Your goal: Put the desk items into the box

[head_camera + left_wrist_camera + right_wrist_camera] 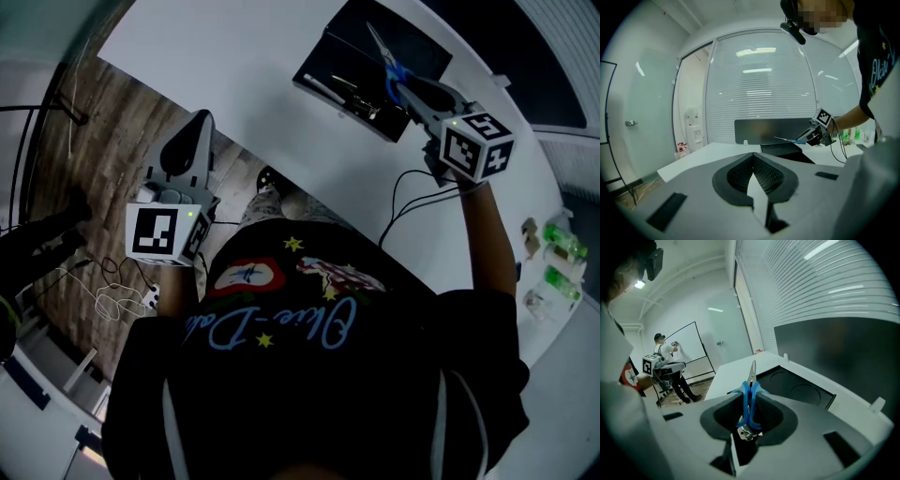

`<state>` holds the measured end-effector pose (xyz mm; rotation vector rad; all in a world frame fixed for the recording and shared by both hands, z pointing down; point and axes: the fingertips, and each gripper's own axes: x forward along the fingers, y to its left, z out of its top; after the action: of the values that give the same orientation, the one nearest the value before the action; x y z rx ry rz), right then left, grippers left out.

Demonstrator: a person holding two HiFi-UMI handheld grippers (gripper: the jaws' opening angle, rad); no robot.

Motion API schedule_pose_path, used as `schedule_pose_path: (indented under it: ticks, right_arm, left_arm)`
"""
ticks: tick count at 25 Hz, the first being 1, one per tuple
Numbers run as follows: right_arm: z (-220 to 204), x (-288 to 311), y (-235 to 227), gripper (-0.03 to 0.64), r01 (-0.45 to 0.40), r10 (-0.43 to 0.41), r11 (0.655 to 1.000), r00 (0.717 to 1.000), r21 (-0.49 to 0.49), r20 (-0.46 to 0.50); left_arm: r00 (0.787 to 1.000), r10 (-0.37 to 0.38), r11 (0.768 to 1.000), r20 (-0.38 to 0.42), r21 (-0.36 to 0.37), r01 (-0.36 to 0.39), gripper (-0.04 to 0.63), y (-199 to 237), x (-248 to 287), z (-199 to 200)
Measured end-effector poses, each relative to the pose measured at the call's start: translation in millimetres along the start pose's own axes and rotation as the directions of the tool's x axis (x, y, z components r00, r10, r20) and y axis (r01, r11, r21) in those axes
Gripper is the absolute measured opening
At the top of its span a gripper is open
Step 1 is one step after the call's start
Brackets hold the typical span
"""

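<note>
- The right gripper (417,94) has its jaws clamped on a blue-handled tool (749,404). It could be pliers or scissors, can't really tell. The metal tip sticks out forward past the jaws.
- In the head view the tool hangs over the open black box (347,47), tip pointing across the inside. It's in the air, not touching the box.
- The box sits on the white table (234,84), toward the far side. From the right gripper view you can see a couple of round recesses in its black floor.
- There's something shiny and metallic (354,91) at the near edge of the box, too small to make out.
- The left gripper (753,157) has its jaws together with nothing between them. It's held off the table edge, over the wood floor (103,141), well apart from the box.
- A dark panel (843,352) stands upright along the table just behind the box.
- A few green bottles (562,234) are off to the right, well away from the box.
- A tangle of white cable (112,291) lies on the floor below the left gripper.
- Black cables (412,202) run from the right gripper down across the table toward the person.
- In the background of the right gripper view, another person (665,357) stands by a whiteboard (689,345).
- A water dispenser (696,133) stands against the glass wall.
</note>
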<state>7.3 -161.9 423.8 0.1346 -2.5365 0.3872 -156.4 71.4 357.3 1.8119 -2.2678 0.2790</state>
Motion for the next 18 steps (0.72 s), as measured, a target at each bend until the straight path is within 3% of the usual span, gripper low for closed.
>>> schedule_pose_path:
  ticks: [7, 12, 18]
  right_arm:
    - [3, 5, 10, 0.094, -0.056, 0.056, 0.998, 0.998, -0.042, -0.013]
    - [-4, 3, 17, 0.094, -0.115, 0.115, 0.993, 0.993, -0.005, -0.014]
    - [-12, 6, 22, 0.094, -0.131, 0.129, 0.991, 0.99, -0.027, -0.05]
  left_arm:
    - [1.0, 0.025, 1.0, -0.018, 0.016, -0.025, 0.009, 6, -9, -11]
    - [0.999, 0.032, 0.999, -0.02, 0.019, -0.031, 0.009, 1, -10, -11]
    - [0.998, 0.057, 0.998, -0.038, 0.028, -0.056, 0.009, 3, -16, -14]
